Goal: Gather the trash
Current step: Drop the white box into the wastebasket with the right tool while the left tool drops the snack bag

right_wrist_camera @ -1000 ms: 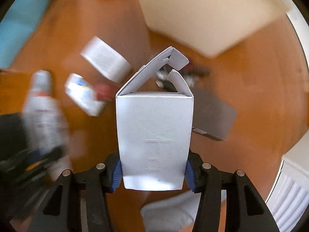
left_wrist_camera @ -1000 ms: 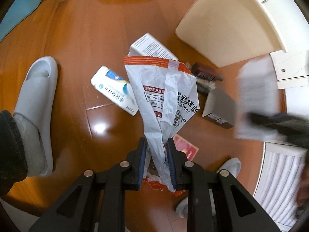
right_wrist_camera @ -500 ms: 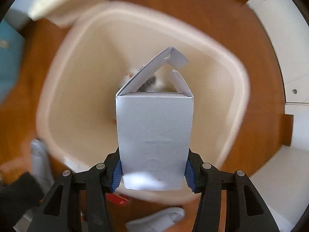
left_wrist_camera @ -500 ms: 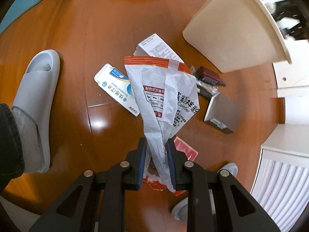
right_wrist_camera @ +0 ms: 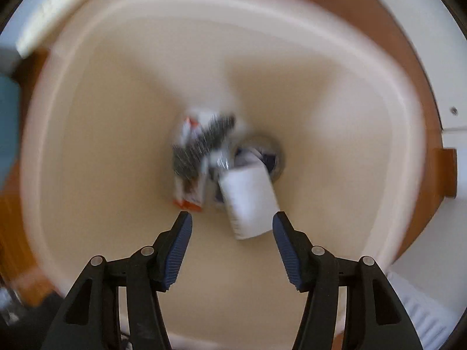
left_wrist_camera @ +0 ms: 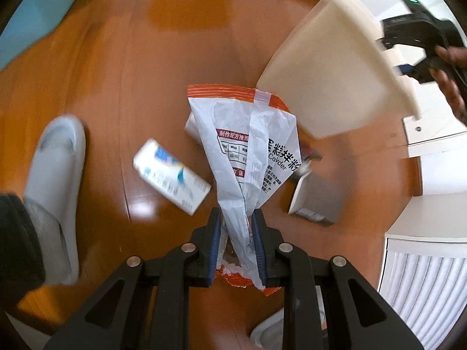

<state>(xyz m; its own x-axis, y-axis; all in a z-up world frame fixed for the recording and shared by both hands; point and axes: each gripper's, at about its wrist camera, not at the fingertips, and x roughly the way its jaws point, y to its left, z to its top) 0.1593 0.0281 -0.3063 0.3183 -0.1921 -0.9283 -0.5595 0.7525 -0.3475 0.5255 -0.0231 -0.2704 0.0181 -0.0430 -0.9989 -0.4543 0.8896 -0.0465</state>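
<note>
Now, through my left wrist camera, my left gripper (left_wrist_camera: 235,243) pinches a crumpled white-and-orange bag (left_wrist_camera: 248,148) by its lower end, jaws narrow on it, the bag hanging over the wood floor (left_wrist_camera: 116,67). Left on the floor I see a white-and-blue carton (left_wrist_camera: 170,176) beside the bag, a grey box (left_wrist_camera: 316,199) on the other side, and something small and dark behind the bag that I cannot make out. The cream bin (left_wrist_camera: 329,73) stands toward the far right of the floor, well apart from the bag. My right hand (left_wrist_camera: 446,70) holds its gripper above the bin's rim. A grey slipper (left_wrist_camera: 58,180) sits at the left.

From my right wrist camera, I look straight down into the bin (right_wrist_camera: 96,151). My right gripper (right_wrist_camera: 232,224) is spreading its jaws, with nothing pressed between the pads; the white box (right_wrist_camera: 248,199) is free of them and lies blurred down inside the bin, next to other wrappers (right_wrist_camera: 192,157) already at the bottom.

So I judge the job partly done: several pieces are binned, the bag is in hand but not yet dropped, and the carton and grey box wait on the floor.
</note>
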